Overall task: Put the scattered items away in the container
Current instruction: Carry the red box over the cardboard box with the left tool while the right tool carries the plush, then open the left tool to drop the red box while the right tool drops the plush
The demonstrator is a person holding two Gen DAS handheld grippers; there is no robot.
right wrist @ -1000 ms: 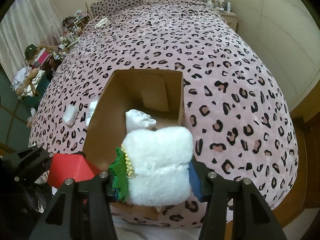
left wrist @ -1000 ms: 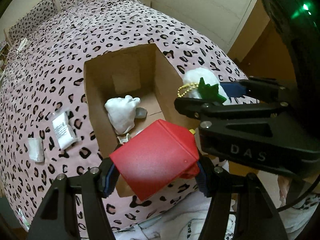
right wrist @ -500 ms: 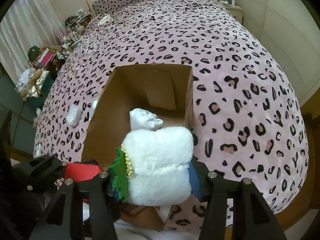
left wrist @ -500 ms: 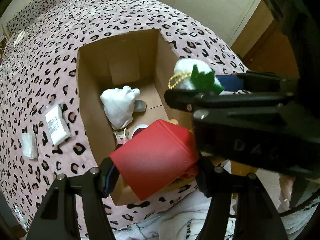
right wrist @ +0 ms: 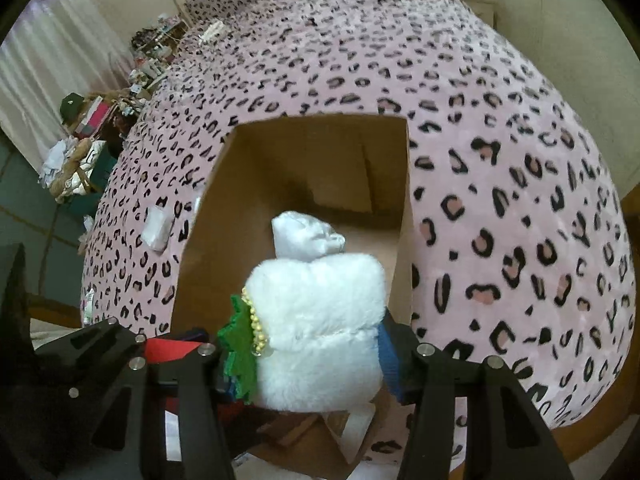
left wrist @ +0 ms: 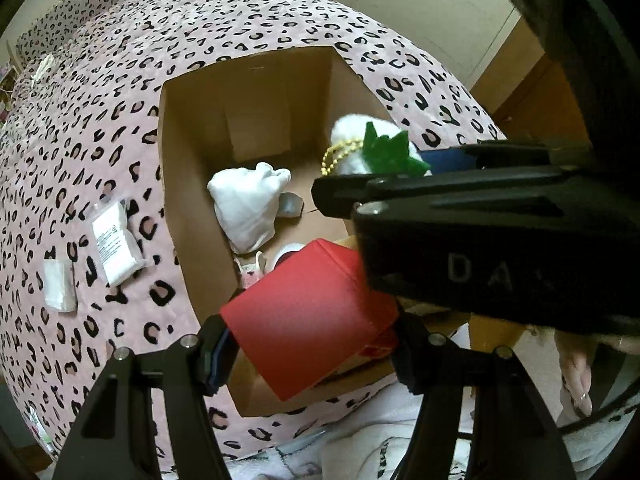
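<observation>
So, progress check: two white packets (left wrist: 117, 249) are left out on the bed (left wrist: 80, 120), left of the cardboard box (left wrist: 188, 216), which already has a white pouch (left wrist: 246, 208) and a few bits in it. The left gripper (left wrist: 310, 332) has its jaws clamped on a red box (left wrist: 308, 320), tipped down over the near end. The right gripper (right wrist: 316, 356) grips a fluffy white plush (right wrist: 320, 332), angled down over the opening. Neither's dropped yet.
</observation>
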